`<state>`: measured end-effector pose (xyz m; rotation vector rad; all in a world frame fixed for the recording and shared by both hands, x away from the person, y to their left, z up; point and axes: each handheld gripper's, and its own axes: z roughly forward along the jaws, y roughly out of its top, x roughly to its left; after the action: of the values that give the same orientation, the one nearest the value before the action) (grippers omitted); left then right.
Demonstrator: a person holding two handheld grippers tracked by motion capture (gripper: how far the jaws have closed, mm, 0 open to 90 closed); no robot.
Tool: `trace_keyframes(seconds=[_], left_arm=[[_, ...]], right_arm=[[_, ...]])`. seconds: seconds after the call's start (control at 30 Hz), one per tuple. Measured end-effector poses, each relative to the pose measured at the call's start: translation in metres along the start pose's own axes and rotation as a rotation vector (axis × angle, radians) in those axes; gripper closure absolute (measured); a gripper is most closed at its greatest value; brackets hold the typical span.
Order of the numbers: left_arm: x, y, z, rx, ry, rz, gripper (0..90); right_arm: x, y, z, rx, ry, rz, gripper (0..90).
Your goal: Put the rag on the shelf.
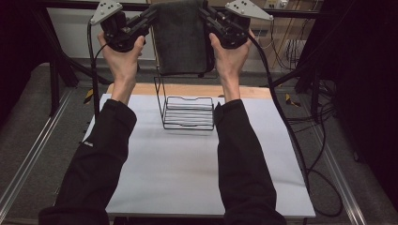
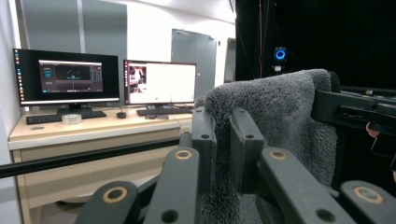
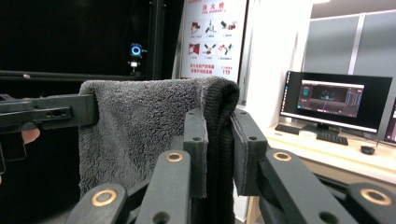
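Note:
A dark grey towel (image 1: 180,40) hangs folded between both grippers, held high above the far end of the table. My left gripper (image 1: 151,15) is shut on the towel's upper left corner, and my right gripper (image 1: 204,14) is shut on its upper right corner. In the left gripper view the fluffy towel (image 2: 280,112) is pinched between the black jaws, with the gripper (image 2: 223,140) closed around its edge. The right gripper view shows the towel (image 3: 140,126) draped leftward from the gripper (image 3: 218,149). A black wire rack (image 1: 187,107) stands on the table below the towel.
The white table top (image 1: 187,164) lies below with a wooden strip (image 1: 244,91) at its far edge. Cables (image 1: 300,140) trail down the right side. Black frame bars stand behind. A desk with monitors (image 2: 107,79) is beyond the table.

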<state>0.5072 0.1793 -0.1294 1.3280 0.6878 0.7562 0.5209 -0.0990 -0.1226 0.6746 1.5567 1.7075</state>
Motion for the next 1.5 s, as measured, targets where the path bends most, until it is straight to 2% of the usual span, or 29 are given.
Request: trace_keyframes(seconds=[0.07,0.27,0.37,0.6,0.7,0.9,1.37,1.5], left_arm=[[0.0,-0.002,0.001,0.005,0.002,0.005,81.6],[0.006,-0.016,0.002,0.034,-0.014,-0.019,81.6],[0.006,-0.02,0.002,0.054,-0.014,0.005,81.6],[0.008,-0.036,0.001,0.098,-0.019,0.005,81.5],[0.009,-0.043,0.0,0.112,-0.029,0.005,81.5],[0.008,-0.055,-0.007,0.135,-0.059,0.004,81.5],[0.002,-0.067,-0.018,0.2,-0.102,0.033,81.5],[0.0,-0.069,-0.024,0.202,-0.121,0.034,81.4]], right_arm=[[-0.001,-0.004,0.0,0.008,-0.001,0.007,78.5],[-0.002,-0.014,0.0,0.031,0.005,0.002,78.5],[-0.002,-0.02,-0.001,0.042,0.006,0.004,78.4],[-0.001,-0.034,-0.002,0.072,0.009,0.01,78.4],[0.0,-0.043,-0.004,0.082,0.016,0.03,78.4],[0.002,-0.058,-0.014,0.111,0.031,0.041,78.3],[0.005,-0.074,-0.028,0.155,0.061,0.038,78.0],[0.005,-0.078,-0.032,0.157,0.074,0.043,77.9]])
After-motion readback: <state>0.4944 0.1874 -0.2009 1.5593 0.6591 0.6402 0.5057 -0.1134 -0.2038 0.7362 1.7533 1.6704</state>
